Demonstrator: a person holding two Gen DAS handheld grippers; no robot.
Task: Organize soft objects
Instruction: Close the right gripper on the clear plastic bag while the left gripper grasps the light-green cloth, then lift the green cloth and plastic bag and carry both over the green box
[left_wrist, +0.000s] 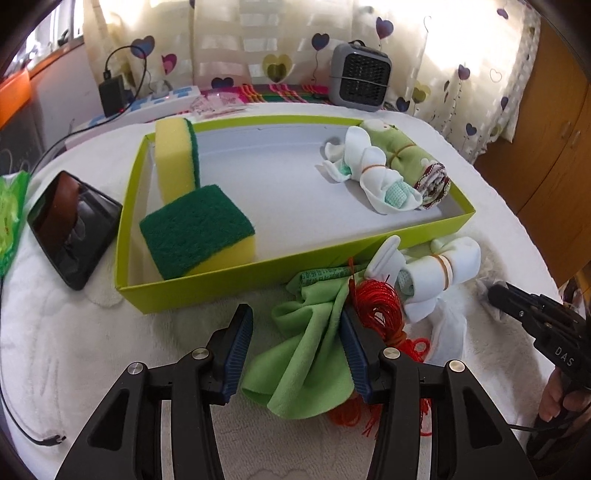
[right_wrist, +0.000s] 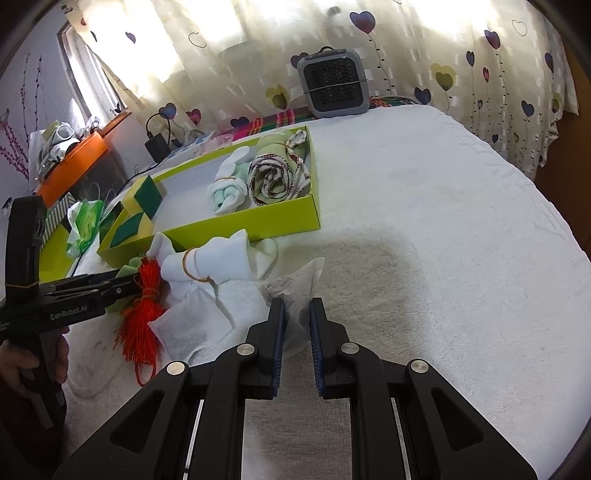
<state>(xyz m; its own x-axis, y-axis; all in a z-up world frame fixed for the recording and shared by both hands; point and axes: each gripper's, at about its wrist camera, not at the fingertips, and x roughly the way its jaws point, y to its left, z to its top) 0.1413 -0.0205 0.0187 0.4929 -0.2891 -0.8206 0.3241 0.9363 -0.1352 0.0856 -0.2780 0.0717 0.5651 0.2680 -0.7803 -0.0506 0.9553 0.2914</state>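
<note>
Lime-green cardboard box (left_wrist: 207, 295) is sitting just beyond my left gripper (left_wrist: 295, 354), whose wide jaws are straddling a crumpled green fleece cloth (left_wrist: 306, 369) beside stringy red yarn (left_wrist: 376, 310). My right gripper (right_wrist: 297, 347) is pinching thin white tissue (right_wrist: 295, 291), narrow.
</note>
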